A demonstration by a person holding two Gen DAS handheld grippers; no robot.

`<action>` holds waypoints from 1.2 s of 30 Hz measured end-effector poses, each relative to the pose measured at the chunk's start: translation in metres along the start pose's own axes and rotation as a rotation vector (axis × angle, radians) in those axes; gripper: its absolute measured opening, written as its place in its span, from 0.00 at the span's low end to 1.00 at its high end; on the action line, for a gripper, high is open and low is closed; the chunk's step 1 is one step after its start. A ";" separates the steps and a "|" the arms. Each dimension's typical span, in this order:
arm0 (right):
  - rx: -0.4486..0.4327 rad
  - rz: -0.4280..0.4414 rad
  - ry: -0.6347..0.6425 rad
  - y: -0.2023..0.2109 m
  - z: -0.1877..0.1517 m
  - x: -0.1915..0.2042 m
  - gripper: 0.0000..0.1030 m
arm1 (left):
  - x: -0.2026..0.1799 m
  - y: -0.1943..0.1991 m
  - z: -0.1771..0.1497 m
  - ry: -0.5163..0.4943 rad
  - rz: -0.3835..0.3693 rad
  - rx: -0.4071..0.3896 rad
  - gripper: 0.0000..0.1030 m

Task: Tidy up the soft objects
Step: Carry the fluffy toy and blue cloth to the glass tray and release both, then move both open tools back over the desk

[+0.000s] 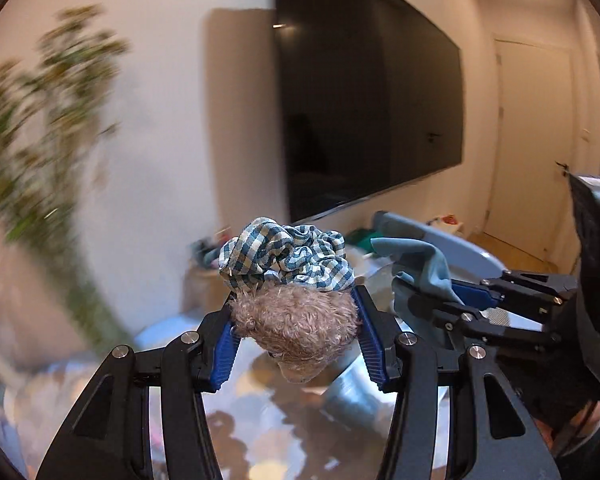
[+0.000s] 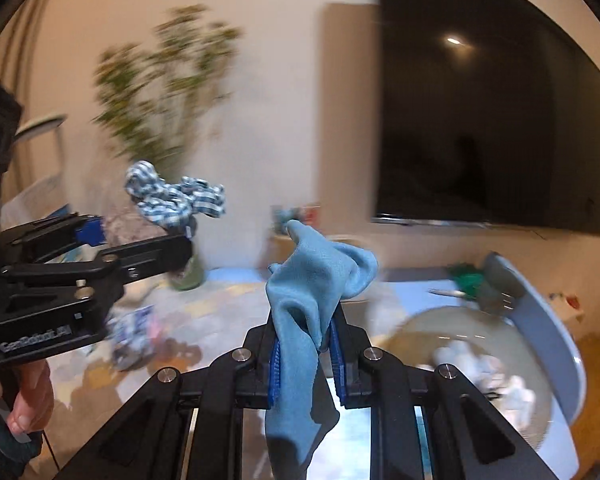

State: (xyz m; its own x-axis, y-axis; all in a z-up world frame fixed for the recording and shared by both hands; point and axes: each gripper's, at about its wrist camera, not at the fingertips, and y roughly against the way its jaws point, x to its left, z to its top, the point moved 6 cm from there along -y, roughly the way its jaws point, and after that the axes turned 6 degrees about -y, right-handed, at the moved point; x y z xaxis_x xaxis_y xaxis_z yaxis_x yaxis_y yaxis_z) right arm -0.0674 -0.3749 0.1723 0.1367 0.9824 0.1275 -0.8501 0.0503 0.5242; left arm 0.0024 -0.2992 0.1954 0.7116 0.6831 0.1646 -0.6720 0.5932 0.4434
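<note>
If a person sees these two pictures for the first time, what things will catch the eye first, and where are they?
First, the fuzzy beige plush item with blue checked fabric on top, clamped in the left tool at the centre of the left view. Next, the light blue cloth pinched in the right tool, draping down in the middle of the right view. Behind both, a large dark television fills the wall, with a blurred leafy plant to its left.

the only lettering shows at the lower left of the right wrist view: pale raised letters on the black body of the left claw [image 2: 138, 236], blurred, seemingly reading "genrobot.ai". nothing else in either view carries text clear enough to read.
</note>
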 end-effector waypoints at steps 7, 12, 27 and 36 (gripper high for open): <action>0.084 -0.099 -0.227 -0.016 0.007 -0.124 0.19 | -0.078 -0.059 0.031 -0.032 -0.129 0.014 0.48; 0.313 -0.140 -0.477 -0.065 -0.018 -0.206 0.19 | -0.122 -0.115 0.022 -0.011 -0.158 0.111 0.48; 0.386 -0.159 -0.605 -0.038 -0.044 -0.247 0.58 | -0.131 -0.108 -0.014 0.095 -0.274 0.192 0.77; 0.214 -0.088 -0.468 0.026 -0.018 -0.155 0.78 | -0.029 0.001 -0.052 0.253 -0.074 0.078 0.78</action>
State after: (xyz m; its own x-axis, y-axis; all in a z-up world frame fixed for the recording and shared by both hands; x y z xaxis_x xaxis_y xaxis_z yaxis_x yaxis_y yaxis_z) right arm -0.1198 -0.5224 0.1505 0.4572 0.7879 0.4125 -0.7088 0.0427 0.7041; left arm -0.0298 -0.2964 0.1457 0.6775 0.7298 -0.0914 -0.5955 0.6172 0.5143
